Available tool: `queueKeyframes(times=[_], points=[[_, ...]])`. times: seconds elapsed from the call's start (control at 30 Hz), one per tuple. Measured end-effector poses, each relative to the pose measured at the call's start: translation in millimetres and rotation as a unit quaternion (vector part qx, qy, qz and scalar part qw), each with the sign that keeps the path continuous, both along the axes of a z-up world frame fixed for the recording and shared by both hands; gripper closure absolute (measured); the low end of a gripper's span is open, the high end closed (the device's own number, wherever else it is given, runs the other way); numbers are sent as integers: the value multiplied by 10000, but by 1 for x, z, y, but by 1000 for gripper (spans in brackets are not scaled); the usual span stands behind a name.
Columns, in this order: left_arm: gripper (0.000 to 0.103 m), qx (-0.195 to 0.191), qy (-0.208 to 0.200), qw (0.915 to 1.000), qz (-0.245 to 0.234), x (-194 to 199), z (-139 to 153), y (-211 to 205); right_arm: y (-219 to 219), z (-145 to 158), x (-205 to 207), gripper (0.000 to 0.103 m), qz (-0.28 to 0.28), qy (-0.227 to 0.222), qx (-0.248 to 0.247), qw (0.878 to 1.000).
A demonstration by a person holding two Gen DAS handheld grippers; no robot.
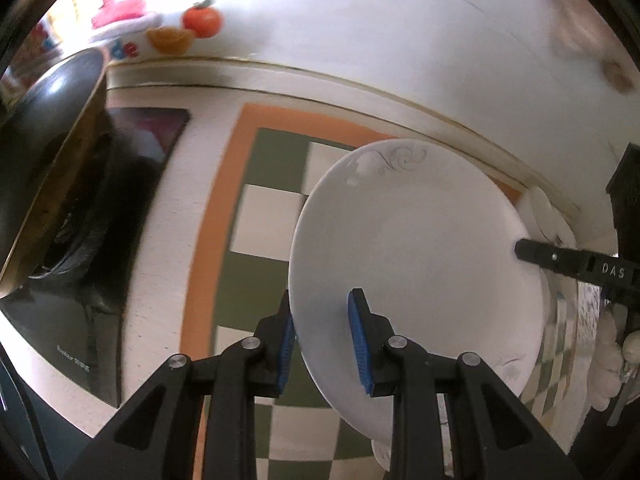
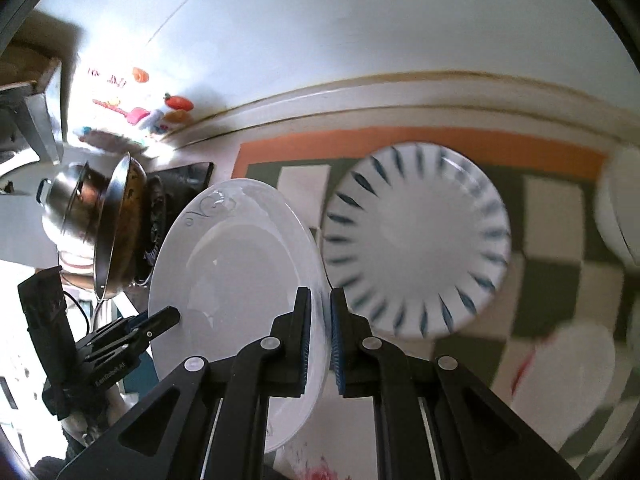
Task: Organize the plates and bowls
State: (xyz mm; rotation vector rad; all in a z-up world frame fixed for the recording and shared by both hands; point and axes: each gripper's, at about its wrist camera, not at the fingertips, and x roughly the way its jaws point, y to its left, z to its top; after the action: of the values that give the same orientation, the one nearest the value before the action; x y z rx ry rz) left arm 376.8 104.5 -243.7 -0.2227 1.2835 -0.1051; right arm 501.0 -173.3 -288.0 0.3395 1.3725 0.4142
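A white plate [image 1: 416, 248] with a faint grey scroll on its rim hangs tilted above the checkered mat [image 1: 264, 216], held from two sides. My left gripper [image 1: 323, 344] is shut on its near rim, one blue pad over it and one under. My right gripper [image 2: 320, 340] is shut on the opposite rim of the same plate [image 2: 232, 264]. One of the right gripper's fingers [image 1: 536, 254] shows at the plate's far edge in the left wrist view. In the right wrist view my left gripper [image 2: 160, 320] shows at the plate's left. A blue-striped plate [image 2: 416, 240] lies on the mat beyond.
A metal wok [image 2: 120, 224] sits on a black stove [image 1: 80, 320] left of the mat, with a steel pot [image 2: 68, 204] behind it. More white dishes [image 2: 620, 216] lie blurred at the mat's right side. A white wall with stickers [image 1: 200, 20] backs the counter.
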Motion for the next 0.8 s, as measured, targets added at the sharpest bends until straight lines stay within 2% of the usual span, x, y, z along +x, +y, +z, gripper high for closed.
queueKeyframes(times=[0.17,0.4,0.57,0.8], points=[[80,0,-37,9991,-424,-14,2,-26,-32,1,-54,92,-437,-40,62,9990],[80,64,137,9951,-974,-39,-14,-59,-68,-12,-123,92,-945,61,136,9954],[80,139,332,9906,-1319,-60,-34,-81,-86,-34,-164,92,-1218,217,115,9923],[80,234,679,9865,-1472,-71,-69,-97,-99,-76,-206,92,-1394,589,23,9885]])
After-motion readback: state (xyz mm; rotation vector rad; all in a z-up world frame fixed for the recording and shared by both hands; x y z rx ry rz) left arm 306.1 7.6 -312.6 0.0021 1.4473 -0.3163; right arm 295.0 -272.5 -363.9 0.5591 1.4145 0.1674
